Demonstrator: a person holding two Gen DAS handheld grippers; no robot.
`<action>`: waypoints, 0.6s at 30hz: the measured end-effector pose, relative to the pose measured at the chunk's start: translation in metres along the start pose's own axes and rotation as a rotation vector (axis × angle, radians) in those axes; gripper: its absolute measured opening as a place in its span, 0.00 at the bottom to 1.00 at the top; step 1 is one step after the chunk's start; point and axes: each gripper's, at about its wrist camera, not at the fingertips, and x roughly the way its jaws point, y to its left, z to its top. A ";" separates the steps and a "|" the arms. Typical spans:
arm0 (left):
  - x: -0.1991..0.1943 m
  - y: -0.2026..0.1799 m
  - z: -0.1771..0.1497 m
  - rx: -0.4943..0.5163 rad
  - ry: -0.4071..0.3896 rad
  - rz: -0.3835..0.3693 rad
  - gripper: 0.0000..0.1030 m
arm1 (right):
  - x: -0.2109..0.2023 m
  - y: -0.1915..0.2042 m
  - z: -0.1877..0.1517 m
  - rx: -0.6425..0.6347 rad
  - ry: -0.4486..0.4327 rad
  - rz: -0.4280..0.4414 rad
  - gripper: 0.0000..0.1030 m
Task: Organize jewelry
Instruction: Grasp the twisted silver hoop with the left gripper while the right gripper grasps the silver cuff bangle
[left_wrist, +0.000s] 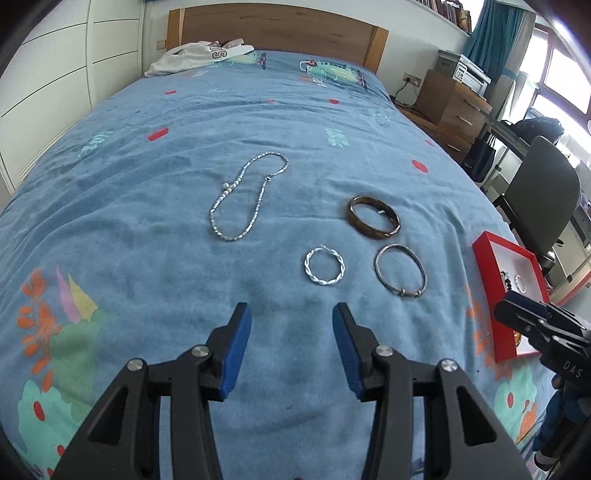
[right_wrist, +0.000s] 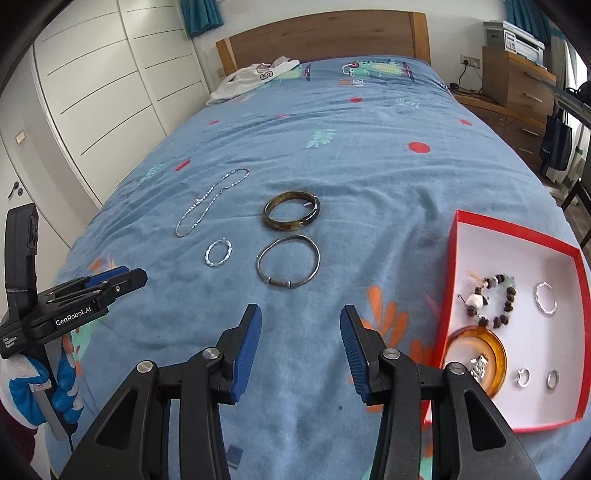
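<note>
On the blue bedspread lie a silver necklace (left_wrist: 243, 199) (right_wrist: 210, 201), a brown bangle (left_wrist: 373, 217) (right_wrist: 291, 211), a thin silver bangle (left_wrist: 400, 270) (right_wrist: 288, 262) and a twisted silver ring (left_wrist: 324, 266) (right_wrist: 218, 252). A red box (right_wrist: 461, 258) (left_wrist: 484, 266) at the right holds a bead bracelet (right_wrist: 493, 304), an amber bangle (right_wrist: 496, 350), a silver ring (right_wrist: 546, 298) and small rings. My left gripper (left_wrist: 291, 325) is open and empty, nearer than the twisted ring. My right gripper (right_wrist: 301, 325) is open and empty, nearer than the thin bangle.
A white garment (left_wrist: 195, 57) lies by the wooden headboard (left_wrist: 277, 26). White wardrobe doors (right_wrist: 92, 85) stand left of the bed. A wooden drawer unit (right_wrist: 517, 85) with a printer, a desk chair (left_wrist: 539, 199) and a window are to the right.
</note>
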 end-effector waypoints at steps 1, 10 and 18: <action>0.010 0.000 0.005 0.002 0.010 -0.004 0.42 | 0.010 -0.002 0.006 0.001 0.006 0.000 0.43; 0.077 0.001 0.032 0.009 0.068 0.003 0.40 | 0.092 -0.013 0.040 0.015 0.075 0.002 0.42; 0.107 -0.006 0.031 0.070 0.093 0.006 0.38 | 0.132 -0.014 0.045 -0.010 0.111 -0.010 0.42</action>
